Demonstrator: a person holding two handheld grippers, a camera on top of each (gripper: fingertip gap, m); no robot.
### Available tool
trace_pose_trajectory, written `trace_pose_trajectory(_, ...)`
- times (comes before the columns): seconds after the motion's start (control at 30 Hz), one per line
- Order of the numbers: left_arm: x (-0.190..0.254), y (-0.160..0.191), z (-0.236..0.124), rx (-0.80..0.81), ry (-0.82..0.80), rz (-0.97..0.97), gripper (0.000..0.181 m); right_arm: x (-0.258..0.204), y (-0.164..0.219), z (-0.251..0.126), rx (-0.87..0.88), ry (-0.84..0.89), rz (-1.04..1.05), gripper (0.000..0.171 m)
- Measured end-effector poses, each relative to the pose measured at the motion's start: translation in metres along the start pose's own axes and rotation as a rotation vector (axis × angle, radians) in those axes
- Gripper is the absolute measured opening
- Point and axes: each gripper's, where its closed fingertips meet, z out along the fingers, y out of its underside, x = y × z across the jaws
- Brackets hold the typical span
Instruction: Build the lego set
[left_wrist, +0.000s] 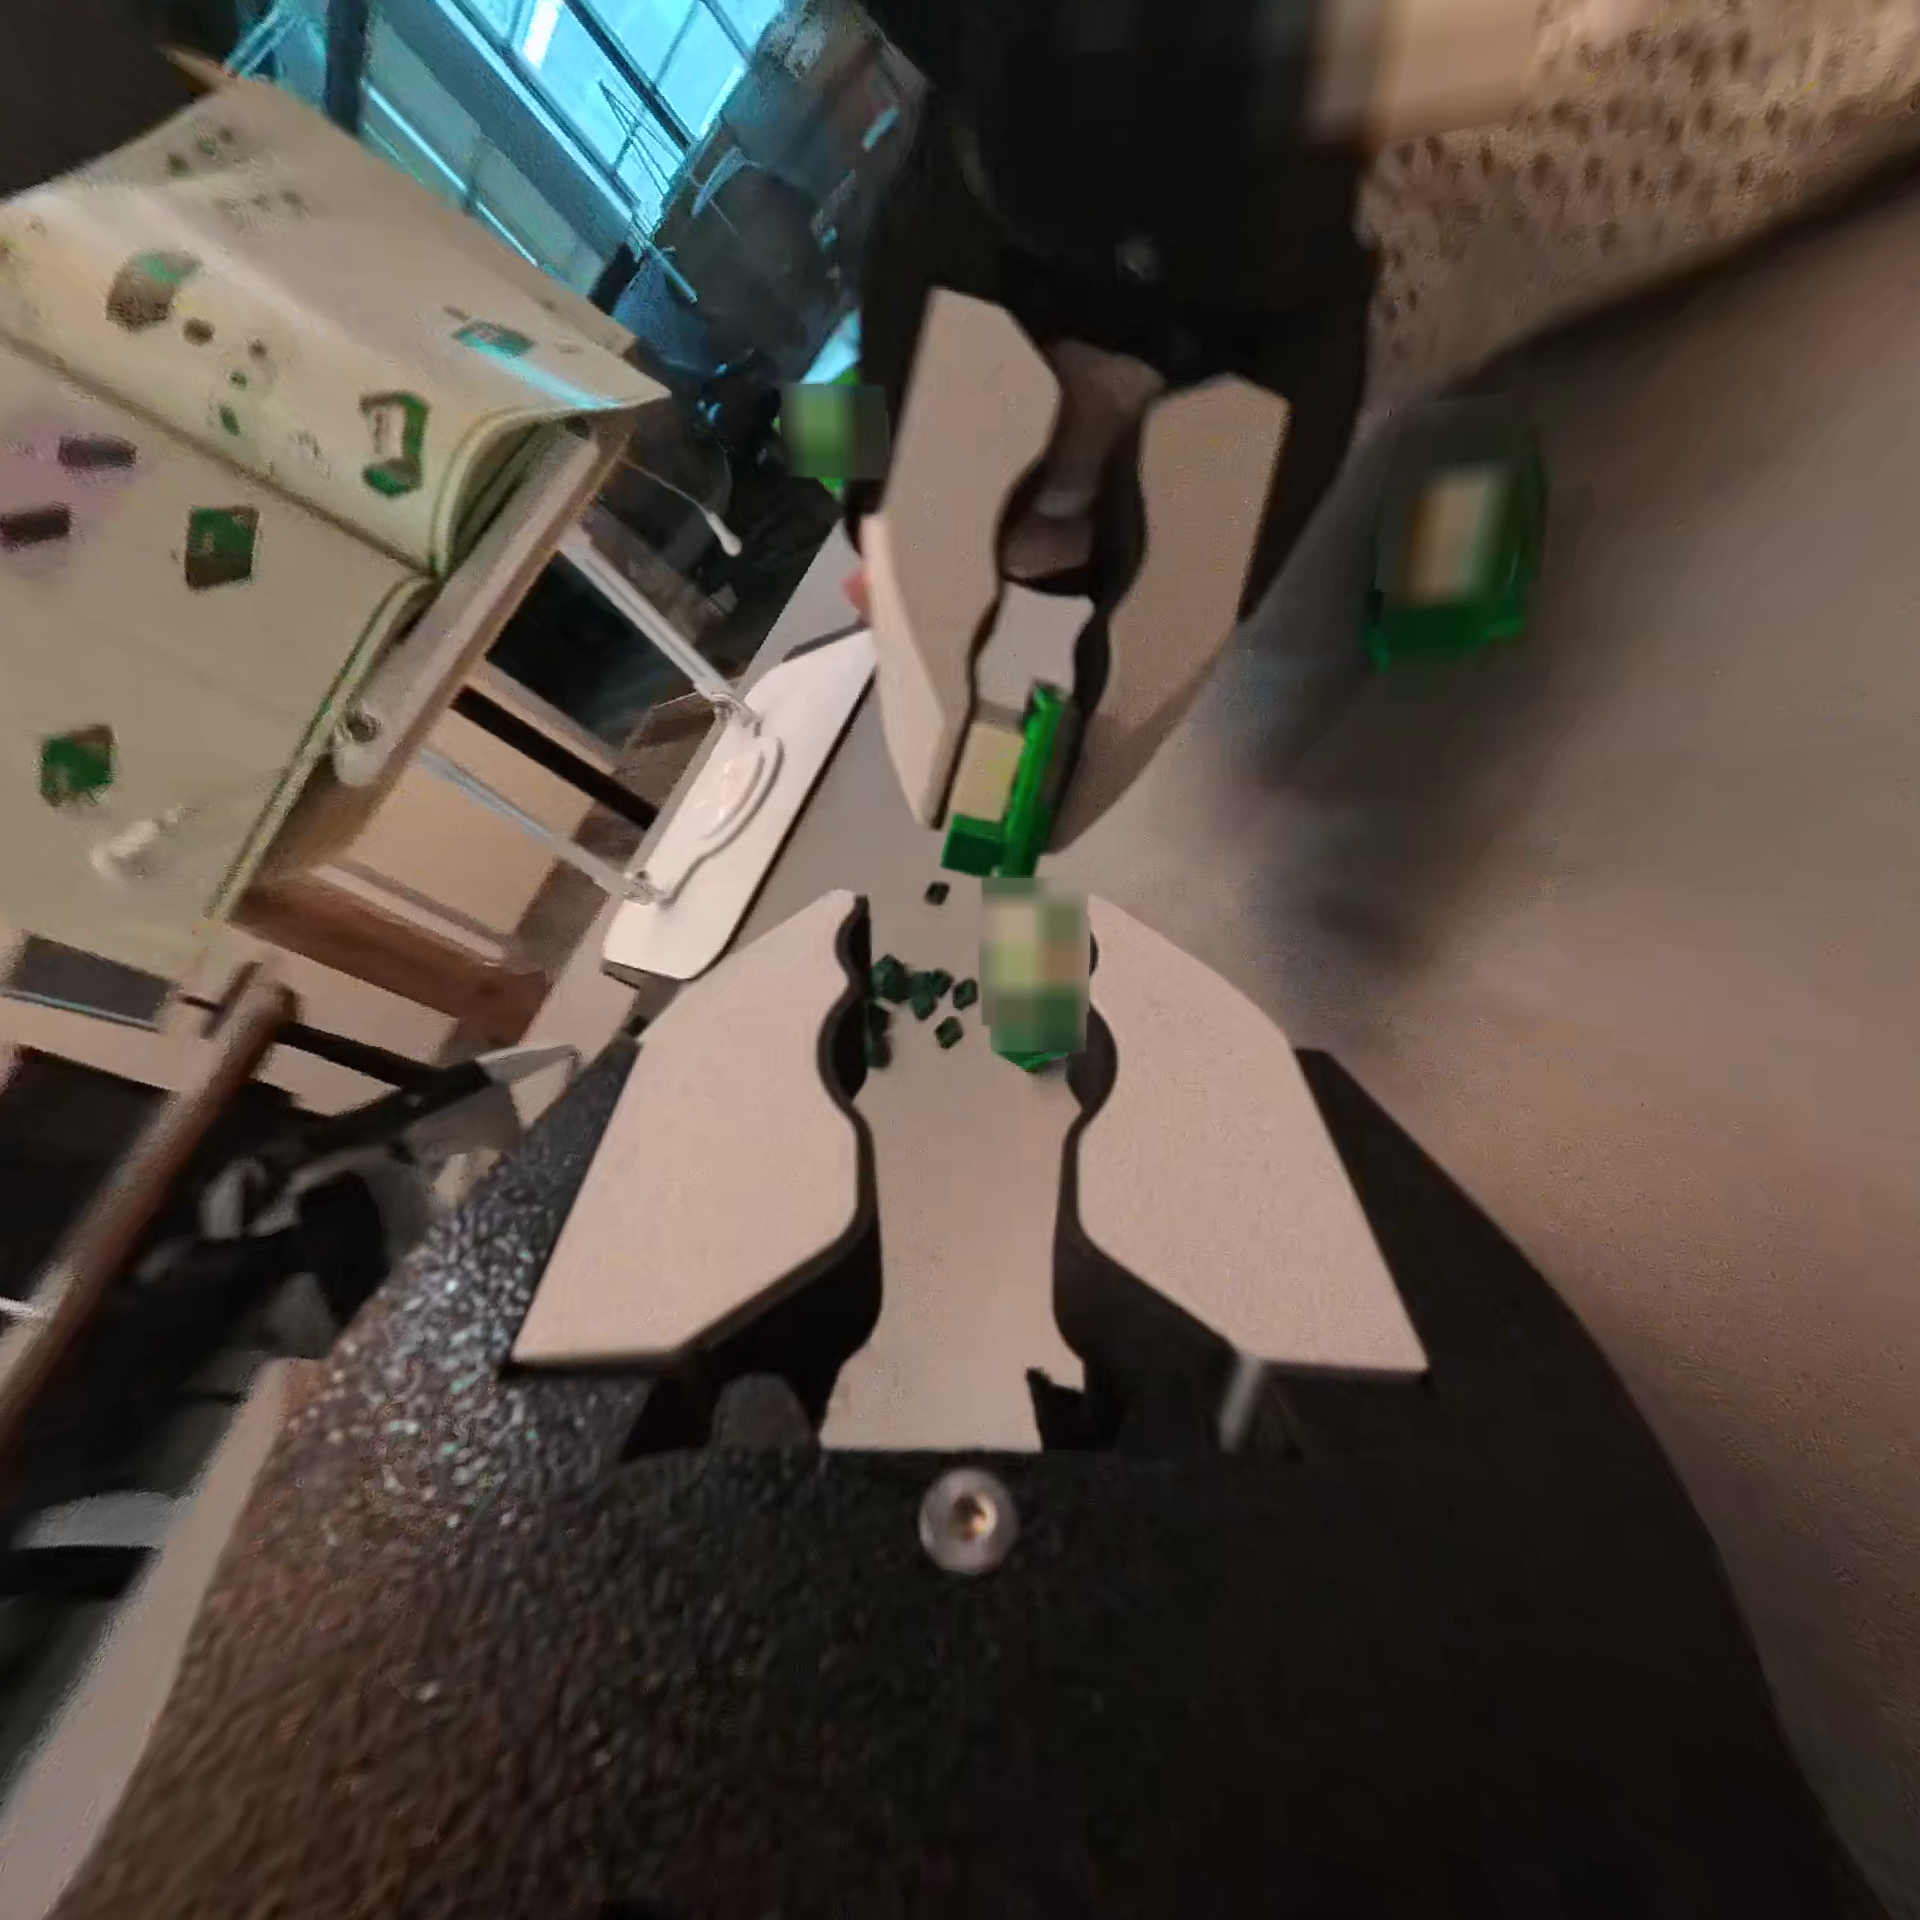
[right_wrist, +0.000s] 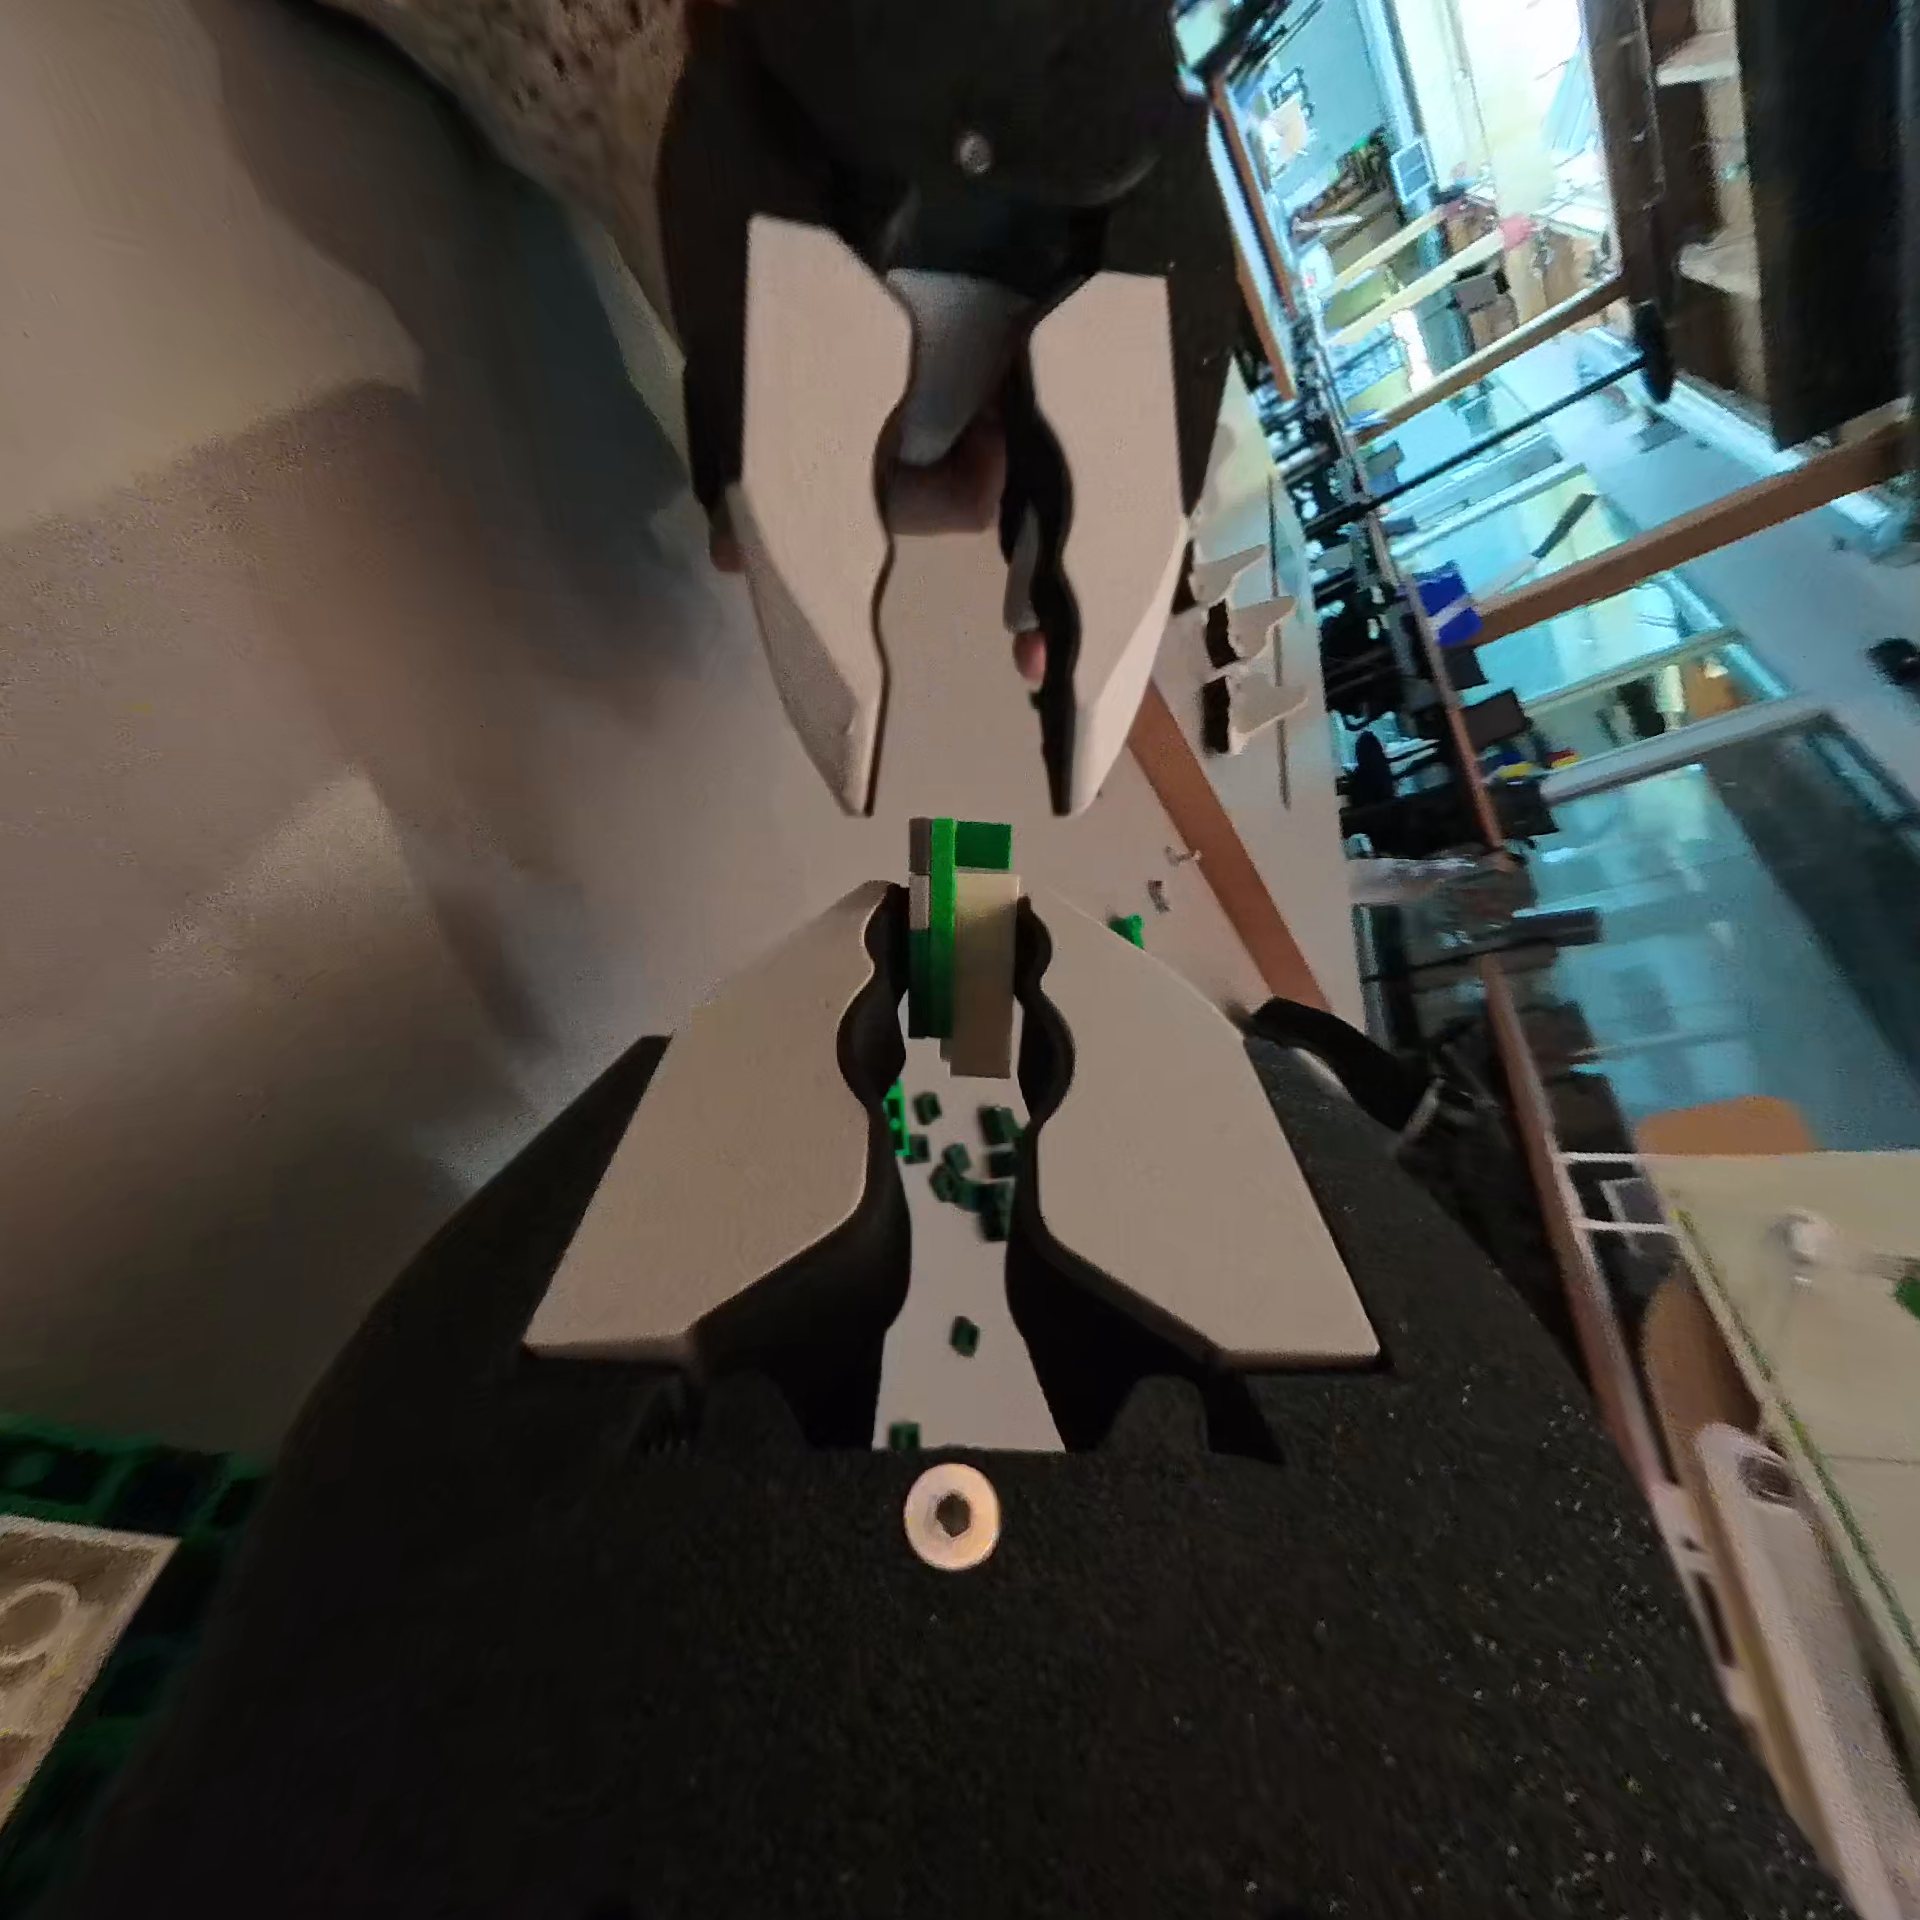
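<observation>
My right gripper is squeezed tight on the green and white lego stack, which stands up long toward 12 o'clock. Just past it at 12 o'clock, my left gripper waits wide and empty. The loose green bits lie below on the table.

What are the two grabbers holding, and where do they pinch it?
The right gripper pinches a small green, grey and cream lego assembly by its flat faces, one end poking past the fingers. The left gripper is open, holding nothing.
</observation>
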Motion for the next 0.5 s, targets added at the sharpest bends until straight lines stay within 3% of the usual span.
trace_pose_trajectory(0.5, 0.016, 0.003, 0.01, -0.06, 0.026, 0.06, 0.017, -0.015, 0.003, 0.004, -0.015, -0.099, 0.034, 0.018)
